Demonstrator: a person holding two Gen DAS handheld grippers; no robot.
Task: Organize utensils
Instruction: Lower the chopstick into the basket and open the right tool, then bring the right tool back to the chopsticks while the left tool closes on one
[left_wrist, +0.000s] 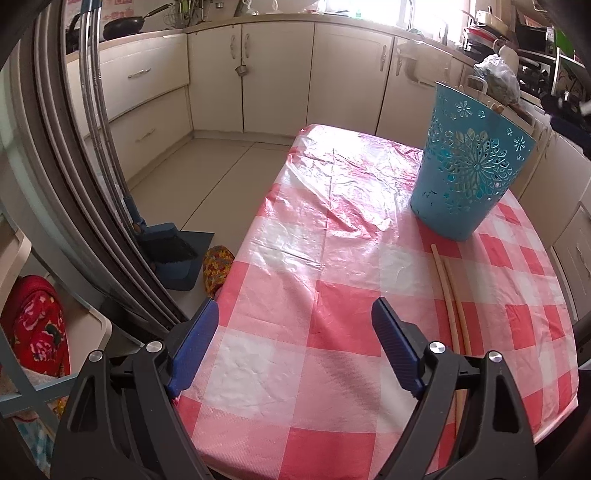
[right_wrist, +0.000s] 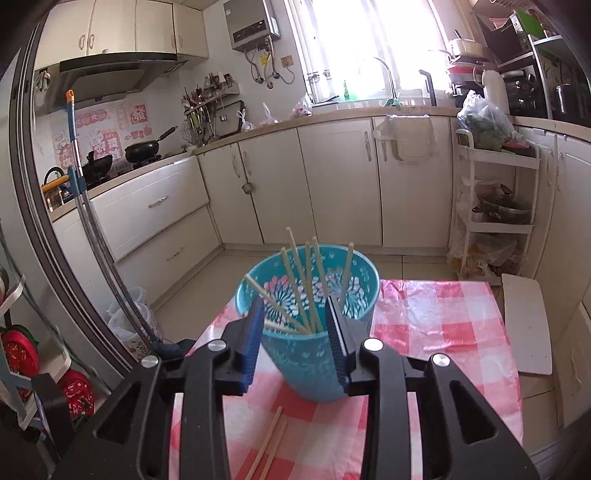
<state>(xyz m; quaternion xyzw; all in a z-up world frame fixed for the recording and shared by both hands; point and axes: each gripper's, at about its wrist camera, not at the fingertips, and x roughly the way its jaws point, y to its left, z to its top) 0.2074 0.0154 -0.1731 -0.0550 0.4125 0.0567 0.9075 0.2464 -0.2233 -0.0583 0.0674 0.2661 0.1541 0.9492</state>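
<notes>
The left gripper (left_wrist: 295, 317) hangs wide open over the pink-and-white checked plastic tablecloth (left_wrist: 295, 387), gripping nothing. The right gripper (right_wrist: 295, 310) is partly open above the teal perforated plastic basket (right_wrist: 317, 373), empty; several pale wooden chopsticks (right_wrist: 306, 284) stand inside. Two loose chopsticks (left_wrist: 452, 295) lie just near the basket.

The table (left_wrist: 332, 295) is covered by a red-and-white checked plastic cloth (left_wrist: 280, 369), wrinkled and shiny toward the far edge. A blue cutout basket (left_wrist: 469, 166) stands upright on it near the far right corner. Two pale chopsticks (left_wrist: 452, 314) lie side by side just in front of the basket, along the right edge.
</notes>
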